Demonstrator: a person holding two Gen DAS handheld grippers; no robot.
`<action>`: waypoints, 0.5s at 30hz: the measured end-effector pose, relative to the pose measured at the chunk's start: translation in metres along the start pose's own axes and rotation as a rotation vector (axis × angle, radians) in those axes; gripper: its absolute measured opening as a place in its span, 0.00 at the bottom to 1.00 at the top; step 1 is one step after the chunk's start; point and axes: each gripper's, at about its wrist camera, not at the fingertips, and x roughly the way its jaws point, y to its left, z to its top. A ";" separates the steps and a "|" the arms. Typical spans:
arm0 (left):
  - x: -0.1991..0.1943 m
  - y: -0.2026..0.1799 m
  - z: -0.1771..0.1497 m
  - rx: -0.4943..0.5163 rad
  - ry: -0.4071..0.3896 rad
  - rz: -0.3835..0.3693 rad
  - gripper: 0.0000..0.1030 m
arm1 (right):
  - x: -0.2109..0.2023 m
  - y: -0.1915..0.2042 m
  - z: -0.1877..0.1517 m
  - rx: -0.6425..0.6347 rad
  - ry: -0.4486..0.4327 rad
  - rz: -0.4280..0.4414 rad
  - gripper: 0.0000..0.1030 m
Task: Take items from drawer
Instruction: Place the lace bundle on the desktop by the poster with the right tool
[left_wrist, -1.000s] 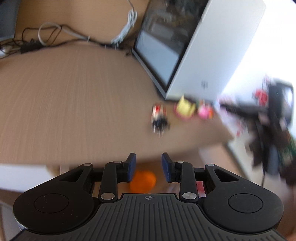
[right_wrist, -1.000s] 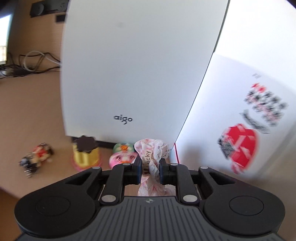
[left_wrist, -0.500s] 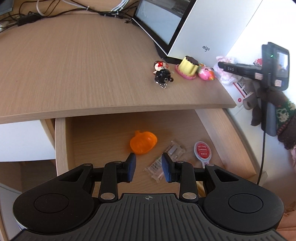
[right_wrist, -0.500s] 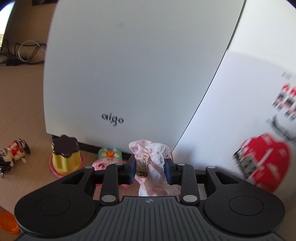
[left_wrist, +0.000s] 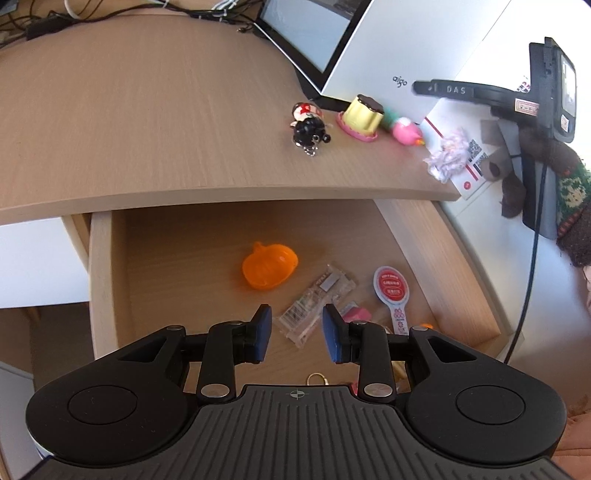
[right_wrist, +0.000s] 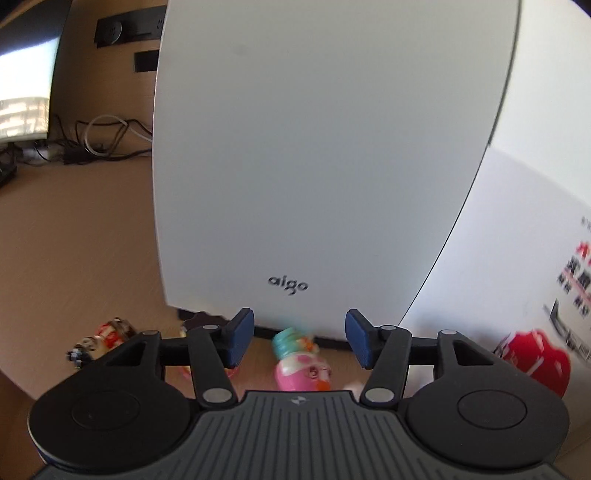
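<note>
The open wooden drawer (left_wrist: 107, 266) holds an orange pumpkin toy (left_wrist: 269, 265), a clear plastic packet (left_wrist: 317, 303), a red-and-white round tag (left_wrist: 391, 288) and small pink pieces. My left gripper (left_wrist: 297, 334) hangs open above the packet, holding nothing. On the desk top (left_wrist: 147, 122) lie a black-and-red keychain figure (left_wrist: 308, 125), a yellow pudding toy (left_wrist: 364, 116), a pink-and-teal toy (left_wrist: 404, 129) and a pink lace scrunchie (left_wrist: 448, 153). My right gripper (right_wrist: 299, 339) is open above the pink-and-teal toy (right_wrist: 301, 363), its fingers empty.
A white computer case (right_wrist: 314, 166) marked "aigo" stands close behind the toys. A white card with red print (right_wrist: 532, 354) lies at the right. Cables (right_wrist: 99, 144) and a monitor (right_wrist: 24, 99) sit at the desk's back. A person's gloved hand (left_wrist: 532, 162) holds the right gripper's handle.
My right gripper has opened and let go of the pink scrunchie, which now lies on the desk's right end, and it has lifted. My left gripper has sunk nearer the drawer.
</note>
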 end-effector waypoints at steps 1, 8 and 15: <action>-0.001 0.001 0.000 -0.003 0.002 0.005 0.32 | -0.004 0.002 0.001 -0.009 -0.029 -0.037 0.53; 0.005 0.001 -0.002 0.011 0.059 0.023 0.32 | -0.060 -0.025 0.009 0.150 -0.135 0.014 0.53; 0.028 -0.014 -0.002 0.071 0.164 -0.018 0.32 | -0.085 -0.037 -0.018 0.242 -0.051 0.127 0.60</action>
